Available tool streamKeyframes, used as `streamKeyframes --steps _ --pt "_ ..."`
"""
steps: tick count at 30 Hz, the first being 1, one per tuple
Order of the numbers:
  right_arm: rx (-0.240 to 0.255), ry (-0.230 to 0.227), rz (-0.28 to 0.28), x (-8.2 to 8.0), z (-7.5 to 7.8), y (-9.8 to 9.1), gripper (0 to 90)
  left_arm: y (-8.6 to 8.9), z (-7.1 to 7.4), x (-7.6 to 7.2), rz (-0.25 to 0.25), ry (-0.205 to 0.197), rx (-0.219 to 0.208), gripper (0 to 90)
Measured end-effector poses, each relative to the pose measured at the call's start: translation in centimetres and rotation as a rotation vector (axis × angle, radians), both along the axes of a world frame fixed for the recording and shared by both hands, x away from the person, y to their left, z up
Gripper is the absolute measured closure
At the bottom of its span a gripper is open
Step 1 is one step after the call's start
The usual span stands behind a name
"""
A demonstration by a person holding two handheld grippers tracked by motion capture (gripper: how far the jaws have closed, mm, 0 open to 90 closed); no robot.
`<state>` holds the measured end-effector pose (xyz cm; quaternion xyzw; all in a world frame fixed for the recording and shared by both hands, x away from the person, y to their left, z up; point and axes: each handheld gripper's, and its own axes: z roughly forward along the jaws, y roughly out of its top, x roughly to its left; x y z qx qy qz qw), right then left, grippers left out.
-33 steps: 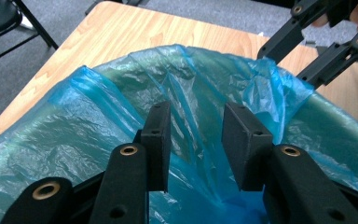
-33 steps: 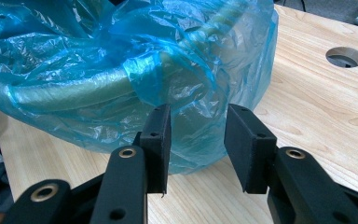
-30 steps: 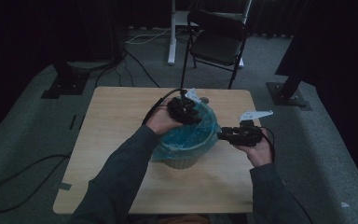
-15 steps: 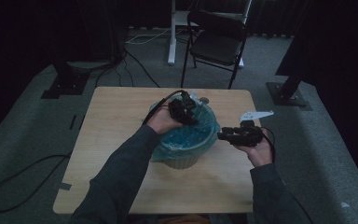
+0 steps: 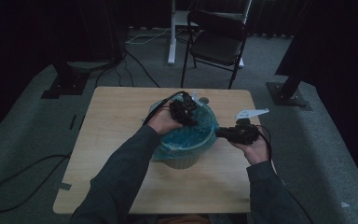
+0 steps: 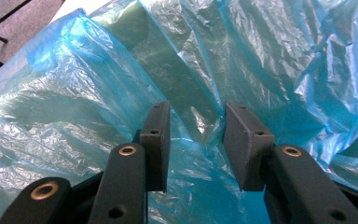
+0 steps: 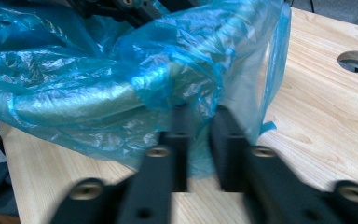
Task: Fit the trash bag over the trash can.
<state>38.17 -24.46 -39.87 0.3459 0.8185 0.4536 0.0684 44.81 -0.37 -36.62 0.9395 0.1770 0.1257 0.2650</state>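
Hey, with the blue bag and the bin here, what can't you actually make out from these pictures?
- Inside of the bin: high view, covered by the blue plastic bag and the left gripper.
- Right gripper: right gripper view, its jaws are motion-blurred, having just been closing with bag film between them; whether the pads press it is unclear.
- Left gripper's jaws: left gripper view, apart over crumpled film; the bin's rim is hidden beneath it.
- Bin's near side: high view, hidden by the left sleeve.

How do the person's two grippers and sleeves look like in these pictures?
Both grippers are black. The left gripper has two flat rectangular pads on thick arms with brass-coloured rivets. The right gripper is built the same, though blurred here. In the high view a black cable trails from the left gripper, and a grey three-cornered plate sits on the right one. Both sleeves are dark grey.
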Motion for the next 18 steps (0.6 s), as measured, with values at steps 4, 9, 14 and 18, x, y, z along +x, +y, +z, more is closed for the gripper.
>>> streamKeyframes --steps 4,9,14,18 --pt "-0.025 -0.012 0.006 -0.18 0.05 0.33 90.0 -0.13 -0.20 0.07 0.002 -0.003 0.018 62.0" --pt "-0.029 -0.016 0.006 -0.31 0.10 0.14 90.0 -0.41 -0.55 0.14 0.012 -0.009 0.061 61.2" --pt "-0.029 -0.016 0.010 -0.40 0.03 -0.02 90.0 -0.66 -0.92 0.26 0.022 -0.009 0.101 60.5" --pt "-0.030 -0.015 0.008 -0.48 0.02 -0.08 90.0 -0.68 -1.03 0.39 0.025 -0.008 0.114 60.2"
